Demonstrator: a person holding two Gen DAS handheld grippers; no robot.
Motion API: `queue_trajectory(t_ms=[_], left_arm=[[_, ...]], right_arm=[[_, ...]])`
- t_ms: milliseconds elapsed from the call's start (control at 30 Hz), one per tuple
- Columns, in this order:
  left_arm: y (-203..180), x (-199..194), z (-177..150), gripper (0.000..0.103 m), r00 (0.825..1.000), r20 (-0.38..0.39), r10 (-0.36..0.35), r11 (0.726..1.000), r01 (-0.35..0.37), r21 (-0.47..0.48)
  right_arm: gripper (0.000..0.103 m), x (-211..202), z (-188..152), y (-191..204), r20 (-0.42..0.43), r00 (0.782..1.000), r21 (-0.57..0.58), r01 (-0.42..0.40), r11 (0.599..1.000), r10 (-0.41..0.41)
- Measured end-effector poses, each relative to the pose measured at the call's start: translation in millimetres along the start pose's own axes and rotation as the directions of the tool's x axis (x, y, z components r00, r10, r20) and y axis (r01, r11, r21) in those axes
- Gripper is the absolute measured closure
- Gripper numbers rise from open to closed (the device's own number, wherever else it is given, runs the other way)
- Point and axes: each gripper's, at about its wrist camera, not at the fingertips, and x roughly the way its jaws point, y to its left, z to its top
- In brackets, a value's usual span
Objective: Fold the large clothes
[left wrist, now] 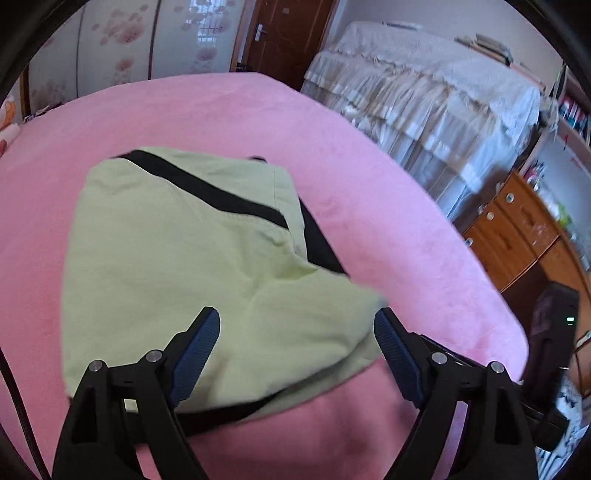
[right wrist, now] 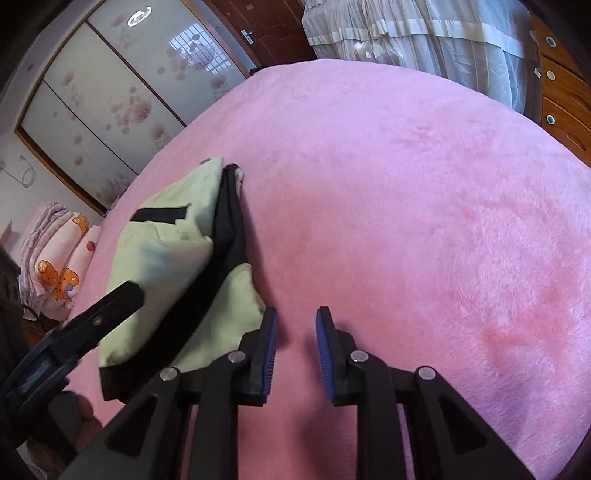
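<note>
Folded green garment (left wrist: 177,266) on pink blanket (left wrist: 369,206) — left gripper (left wrist: 297,332) spread wide above it

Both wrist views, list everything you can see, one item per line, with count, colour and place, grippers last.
Garment: one, pale green with black trim, folded on the blanket.
Blanket: one, pink, covering the bed.
Wardrobe doors: sliding, white with pink flowers, far wall.
Door: one, brown, far wall.
Draped furniture: one, under whitish frilled cloth, beside the bed.
Drawers: brown wood, right.
Bear bedding: pink, stacked at left.
Left gripper: black, blue pads, open over garment.
Right gripper: same colours, open, empty, over blanket.
</note>
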Motion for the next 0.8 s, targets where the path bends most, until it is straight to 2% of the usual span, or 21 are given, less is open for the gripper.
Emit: queue_trajectory(t_ms=[67,133,167,200,333,400,467,633,667,700,733,800], left_arm=[[9,-22,2,0.018,0.999,0.044,0.016,1.000,-0.015,-0.015],[24,-42,2,0.017,0.993,0.079,0.085,0.996,-0.082,-0.046],[30,-46,5,0.017,0.990,0.082,0.118,0.992,-0.113,-0.061],[41,-47,6,0.017,0.984,0.077,0.158,0.985,-0.152,-0.079],[97,-47,-11,0.016,0.956,0.021,0.294,0.945,-0.287,-0.153],[120,-42,-25,0.017,0.947,-0.010,0.321,0.928,-0.317,-0.197],[139,-39,-35,0.017,0.939,-0.034,0.341,0.913,-0.340,-0.225],[161,-31,-50,0.017,0.938,-0.070,0.340,0.903,-0.346,-0.256],[162,-28,-49,0.017,0.938,-0.079,0.339,0.902,-0.347,-0.257],[163,-25,-49,0.017,0.937,-0.085,0.338,0.902,-0.349,-0.256],[163,-22,-47,0.017,0.938,-0.088,0.336,0.903,-0.347,-0.253],[160,-21,-44,0.017,0.942,-0.079,0.326,0.909,-0.335,-0.250]], right_arm=[[0.081,-6,6,5,0.013,1.000,-0.010,-0.014,1.000,0.014],[0.075,-15,15,10,0.022,0.999,-0.027,-0.032,0.999,0.032],[0.068,-21,16,11,0.021,0.999,-0.036,-0.042,0.998,0.042],[0.061,-22,19,18,0.017,0.998,-0.047,-0.052,0.998,0.053],[0.053,-23,26,41,-0.009,0.994,-0.097,-0.111,0.989,0.110],[0.047,-14,29,56,-0.032,0.994,-0.136,-0.104,0.985,0.100],[0.047,-3,34,68,-0.042,0.996,-0.175,-0.083,0.981,0.077],[0.047,35,36,85,-0.102,0.995,-0.264,-0.042,0.963,0.016],[0.049,42,36,89,-0.111,0.994,-0.289,-0.031,0.957,-0.001],[0.068,49,36,93,-0.125,0.992,-0.317,-0.021,0.948,-0.020],[0.081,54,35,97,-0.134,0.990,-0.347,-0.014,0.938,-0.034],[0.087,49,37,97,-0.138,0.990,-0.355,-0.048,0.934,-0.002]])
